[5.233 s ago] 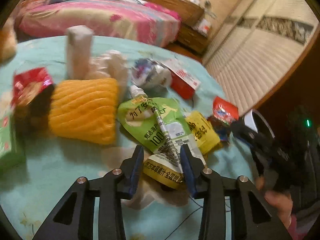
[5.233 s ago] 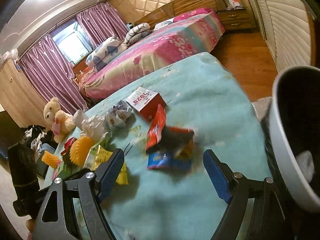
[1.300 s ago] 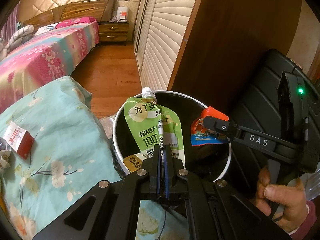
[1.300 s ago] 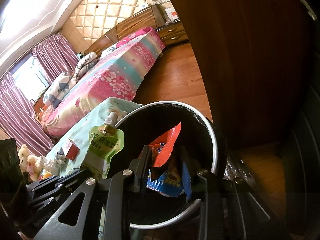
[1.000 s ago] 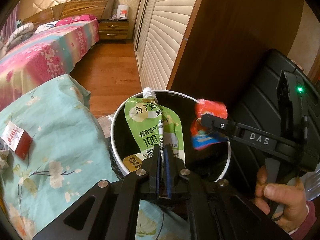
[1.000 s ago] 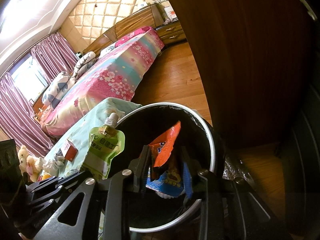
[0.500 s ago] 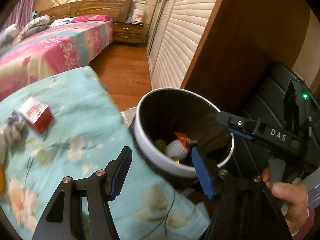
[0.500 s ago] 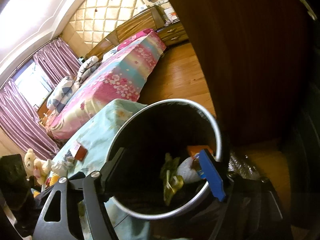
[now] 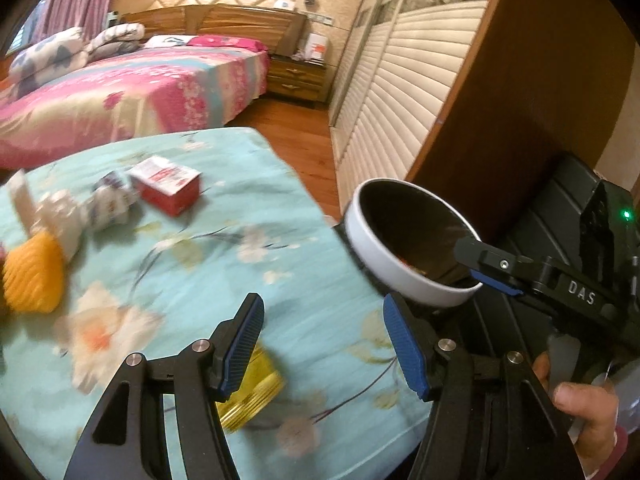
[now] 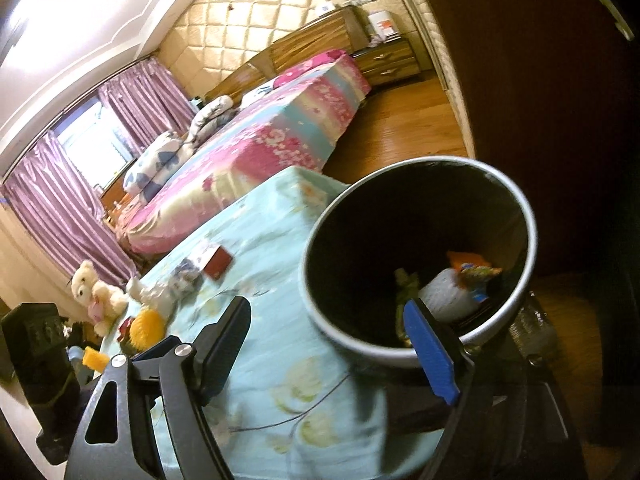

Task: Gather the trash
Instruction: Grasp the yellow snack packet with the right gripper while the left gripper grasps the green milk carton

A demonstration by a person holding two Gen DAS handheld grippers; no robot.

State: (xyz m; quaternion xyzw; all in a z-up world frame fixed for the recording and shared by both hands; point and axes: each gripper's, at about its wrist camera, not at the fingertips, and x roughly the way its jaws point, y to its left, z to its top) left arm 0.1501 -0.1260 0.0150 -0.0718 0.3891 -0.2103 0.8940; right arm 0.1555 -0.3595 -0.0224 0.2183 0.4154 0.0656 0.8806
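Observation:
A white trash bin point(image 9: 374, 248) point(image 10: 340, 320) stands at the right edge of the teal flowered table point(image 9: 200, 272). Inside it lie a green pouch point(image 10: 404, 284), a white wad point(image 10: 448, 292) and an orange-blue wrapper point(image 10: 472, 268). My left gripper point(image 9: 324, 344) is open and empty above the table's near right corner. My right gripper point(image 10: 332, 344) is open and empty at the bin's near rim; it shows in the left wrist view point(image 9: 492, 272). On the table remain a red box point(image 9: 168, 188), a crumpled wrapper point(image 9: 112, 200), a yellow packet point(image 9: 248, 396) and an orange knitted thing point(image 9: 34, 276).
A pink flowered bed point(image 9: 132, 92) stands behind the table across wooden floor point(image 9: 304, 140). Slatted wardrobe doors point(image 9: 400, 92) and a dark wood panel point(image 9: 520, 92) rise right of the bin. A teddy bear point(image 10: 96, 288) sits past the table's far end.
Both grippers opened over the bin and dropped the green pouch and the orange-blue wrapper into it. The left gripper then swung left and back over the table; the right drew back slightly.

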